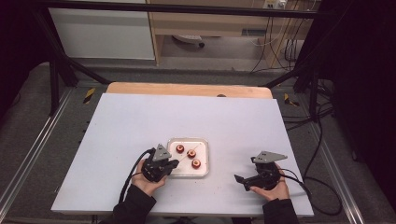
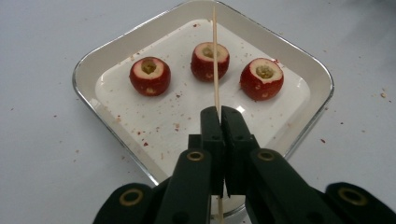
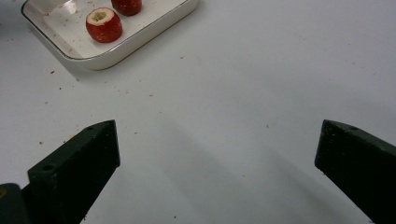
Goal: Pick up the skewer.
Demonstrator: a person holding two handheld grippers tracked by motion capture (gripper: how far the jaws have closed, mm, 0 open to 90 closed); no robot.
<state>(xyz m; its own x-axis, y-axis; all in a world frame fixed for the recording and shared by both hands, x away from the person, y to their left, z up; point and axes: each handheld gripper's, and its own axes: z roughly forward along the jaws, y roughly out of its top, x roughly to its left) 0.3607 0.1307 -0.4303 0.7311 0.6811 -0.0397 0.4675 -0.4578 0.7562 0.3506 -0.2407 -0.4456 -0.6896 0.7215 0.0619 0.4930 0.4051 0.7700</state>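
Observation:
A white square tray (image 1: 202, 169) (image 2: 299, 65) (image 3: 154, 25) holds three red cored fruits (image 1: 191, 153) (image 2: 210, 60) with hollow pale tops. My left gripper (image 1: 176, 163) (image 2: 219, 112) hovers at the tray's near left edge, shut on a thin wooden skewer (image 2: 215, 51) that points across the tray over the middle fruit. My right gripper (image 1: 239, 181) (image 3: 217, 149) rests over bare table to the right of the tray, jaws wide open with nothing between them. One fruit (image 3: 103, 24) lies near the tray's corner in the right gripper view.
The white table (image 1: 140, 121) carries small red crumbs around the tray. A wooden board edge (image 1: 187, 88) runs along the far side. Black cables (image 1: 322, 196) trail off the table's right; a metal frame surrounds it.

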